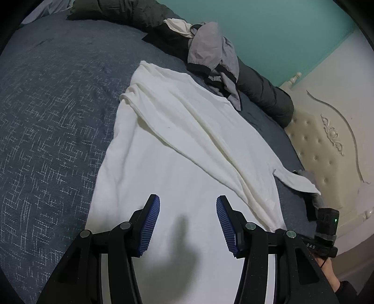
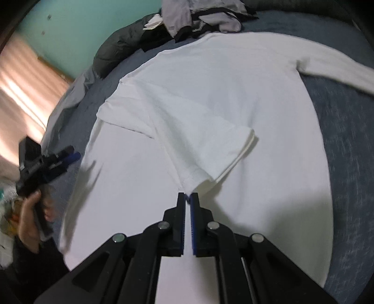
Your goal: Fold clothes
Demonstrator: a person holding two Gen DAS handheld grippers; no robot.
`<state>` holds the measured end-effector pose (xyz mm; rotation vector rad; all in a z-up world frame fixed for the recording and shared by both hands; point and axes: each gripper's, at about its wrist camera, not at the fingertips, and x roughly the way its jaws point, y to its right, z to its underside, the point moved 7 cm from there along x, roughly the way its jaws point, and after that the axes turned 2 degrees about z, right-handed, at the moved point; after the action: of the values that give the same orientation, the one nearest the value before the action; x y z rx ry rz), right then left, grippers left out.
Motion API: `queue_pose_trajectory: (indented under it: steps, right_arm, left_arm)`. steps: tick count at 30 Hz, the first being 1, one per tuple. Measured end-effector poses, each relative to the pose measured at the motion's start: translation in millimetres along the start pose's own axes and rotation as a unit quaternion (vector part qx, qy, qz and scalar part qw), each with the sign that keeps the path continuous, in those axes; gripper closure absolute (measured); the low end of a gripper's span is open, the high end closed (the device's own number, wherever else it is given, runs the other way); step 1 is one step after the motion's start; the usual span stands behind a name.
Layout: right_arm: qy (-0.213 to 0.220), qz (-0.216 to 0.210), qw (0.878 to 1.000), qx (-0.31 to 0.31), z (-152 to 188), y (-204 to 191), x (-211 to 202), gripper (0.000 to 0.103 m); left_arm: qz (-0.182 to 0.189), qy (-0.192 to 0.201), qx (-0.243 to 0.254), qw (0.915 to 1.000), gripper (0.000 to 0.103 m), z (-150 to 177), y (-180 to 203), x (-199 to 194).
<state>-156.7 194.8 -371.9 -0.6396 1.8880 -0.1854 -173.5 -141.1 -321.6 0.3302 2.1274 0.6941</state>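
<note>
A white long-sleeved shirt [image 1: 187, 145] lies spread on the blue bed cover [image 1: 51, 112]; it also shows in the right wrist view [image 2: 233, 98]. My left gripper [image 1: 188, 205] is open and empty, just above the shirt's body. My right gripper [image 2: 187, 195] is shut on the cuff of one sleeve [image 2: 198, 149], which is folded over the shirt's body. The other sleeve [image 2: 339, 72] stretches out to the right. The left gripper also shows in the right wrist view [image 2: 67, 156], held in a hand at the shirt's left edge.
A pile of grey and black clothes [image 1: 212, 56] and a dark green padded jacket [image 1: 264, 86] lie along the far side of the bed, against the teal wall. A cream tufted headboard [image 1: 327, 145] stands at the right. The pile also shows in the right wrist view [image 2: 201, 16].
</note>
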Motion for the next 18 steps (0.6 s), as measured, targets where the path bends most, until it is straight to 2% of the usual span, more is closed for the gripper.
queue_pose_trajectory:
  steps: [2, 4, 5, 6, 11, 16, 17, 18]
  right_arm:
    - [0.007, 0.008, 1.0, 0.01, -2, 3, -8, 0.096]
    - [0.036, 0.008, 0.999, 0.035, -11, 13, -20, 0.08]
    - [0.048, 0.011, 0.998, 0.048, -16, 19, -23, 0.058]
    - [0.058, 0.013, 0.996, 0.06, -21, 25, -26, 0.051]
    - [0.073, 0.027, 0.994, 0.073, -47, 44, -16, 0.051]
    - [0.051, 0.041, 0.996, 0.056, -58, 47, 5, 0.051]
    - [0.046, 0.044, 0.996, 0.054, -58, 48, 9, 0.052]
    - [0.044, 0.044, 0.997, 0.056, -58, 50, 12, 0.058]
  left_arm:
    - [0.001, -0.001, -0.005, 1.0, 0.048, 0, -3, -1]
    - [0.002, 0.001, -0.008, 1.0, 0.048, -1, -5, -3]
    - [0.003, 0.002, -0.009, 1.0, 0.048, -1, -6, -4]
    - [0.003, 0.002, -0.01, 0.9999, 0.048, -1, -7, -5]
    - [0.002, 0.003, -0.013, 0.9999, 0.048, -3, -9, -5]
    - [0.002, 0.005, -0.017, 0.9998, 0.048, -4, -12, -5]
    - [0.003, 0.006, -0.017, 0.9998, 0.048, -4, -12, -5]
    - [0.003, 0.006, -0.016, 0.9998, 0.048, -5, -12, -5]
